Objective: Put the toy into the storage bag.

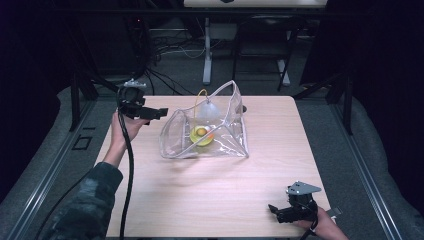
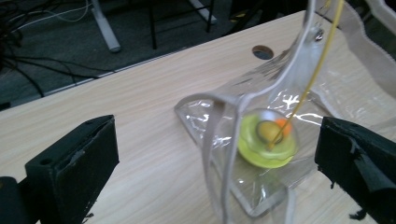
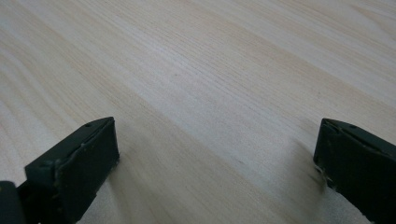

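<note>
Clear bag (image 1: 205, 132): stands open on worktop (image 1: 210, 200), just ahead of left gripper (image 1: 159, 114), apart from its wide-open, empty fingers (image 2: 70, 163); yellow toy (image 2: 267, 142) inside. Right gripper (image 1: 272, 210): near front edge, well apart, fingers spread over bare wood.

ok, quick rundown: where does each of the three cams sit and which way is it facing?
High view: above the person's side, looking forward and down on the table; shows both forearms, left gripper, right gripper.
Left gripper view: rides the left gripper, jaws wide apart, facing the clear bag holding a yellow-green toy.
Right gripper view: rides the right gripper, jaws apart, facing bare tabletop.
Shared: high and left gripper views both show bag and toy.
</note>
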`<action>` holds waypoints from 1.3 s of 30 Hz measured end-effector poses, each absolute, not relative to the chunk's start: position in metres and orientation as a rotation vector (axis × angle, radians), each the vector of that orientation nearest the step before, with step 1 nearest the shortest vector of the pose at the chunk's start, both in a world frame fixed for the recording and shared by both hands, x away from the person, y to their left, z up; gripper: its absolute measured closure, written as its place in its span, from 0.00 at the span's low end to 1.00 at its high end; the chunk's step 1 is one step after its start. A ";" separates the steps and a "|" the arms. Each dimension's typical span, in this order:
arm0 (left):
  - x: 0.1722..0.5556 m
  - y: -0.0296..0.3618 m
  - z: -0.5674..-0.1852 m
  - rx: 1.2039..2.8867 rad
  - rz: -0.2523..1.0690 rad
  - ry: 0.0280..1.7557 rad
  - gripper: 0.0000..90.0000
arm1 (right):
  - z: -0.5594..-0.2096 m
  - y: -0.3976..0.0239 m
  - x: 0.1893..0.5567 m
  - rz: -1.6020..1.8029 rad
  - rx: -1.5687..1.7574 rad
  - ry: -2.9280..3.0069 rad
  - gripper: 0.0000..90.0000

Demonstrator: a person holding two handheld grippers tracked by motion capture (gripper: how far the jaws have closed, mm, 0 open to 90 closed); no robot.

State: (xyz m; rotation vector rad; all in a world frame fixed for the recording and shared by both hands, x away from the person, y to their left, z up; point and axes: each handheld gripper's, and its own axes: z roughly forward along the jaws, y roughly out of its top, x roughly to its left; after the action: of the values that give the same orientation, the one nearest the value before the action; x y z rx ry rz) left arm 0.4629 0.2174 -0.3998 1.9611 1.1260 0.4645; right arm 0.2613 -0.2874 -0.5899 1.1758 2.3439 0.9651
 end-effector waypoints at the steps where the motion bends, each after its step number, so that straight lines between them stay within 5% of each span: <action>1: 0.462 0.221 -0.402 1.948 0.464 1.137 0.00 | -0.590 -0.287 0.261 0.965 1.176 2.344 0.00; 20: 0.444 0.281 -0.458 1.891 0.468 1.297 0.00 | -0.590 -0.287 0.261 0.970 1.177 2.344 0.00; 28: 0.443 0.301 -0.488 1.855 0.314 1.387 0.00 | -0.590 -0.287 0.261 0.969 1.177 2.344 0.00; 39: 0.434 0.309 -0.536 1.910 0.313 1.456 0.00 | -0.590 -0.287 0.261 0.970 1.177 2.343 0.00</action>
State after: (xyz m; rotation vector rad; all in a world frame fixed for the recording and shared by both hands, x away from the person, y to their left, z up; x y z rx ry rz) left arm 0.4336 0.3089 -0.5361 1.9099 1.4562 0.3135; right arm 0.2612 -0.2873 -0.5899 1.1770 2.3435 0.9696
